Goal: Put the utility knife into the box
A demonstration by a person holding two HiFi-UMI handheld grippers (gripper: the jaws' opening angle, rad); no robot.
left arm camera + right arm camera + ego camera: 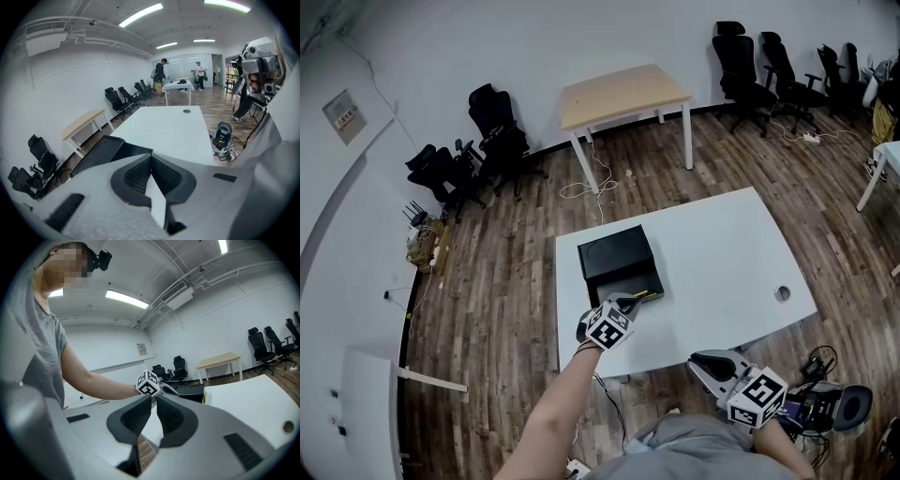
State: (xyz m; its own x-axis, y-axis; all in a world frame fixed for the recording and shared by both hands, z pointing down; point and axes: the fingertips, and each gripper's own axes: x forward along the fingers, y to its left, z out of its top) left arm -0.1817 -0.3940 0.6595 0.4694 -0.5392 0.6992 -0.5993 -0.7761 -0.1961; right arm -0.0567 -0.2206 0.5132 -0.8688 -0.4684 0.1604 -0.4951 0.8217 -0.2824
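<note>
Table (722, 253): white, with the task's things gathered at its left near edge, within the person's reach.
Box (614, 255): black and open, its lid laid back toward the far side so the tray faces up.
Knife (649, 295): a thin yellow strip at the box's near right corner. It seems to lie inside along the front wall, though I cannot tell whether it is in the tray or on the rim.
Left gripper (634, 302): stretched out just beside the knife at that corner. Its jaws are brought together at the tips with nothing between them, and its own view shows only the bare table and the box off to the left.
Right gripper (696, 360): held back at the near table edge, well apart from the box, probably to stay out of the way. Its jaws are narrow, with only a sliver between the tips, and nothing is held.
Stage: judging by how the knife lies, the placing looks done or nearly done, with no tong gripping it.
</note>
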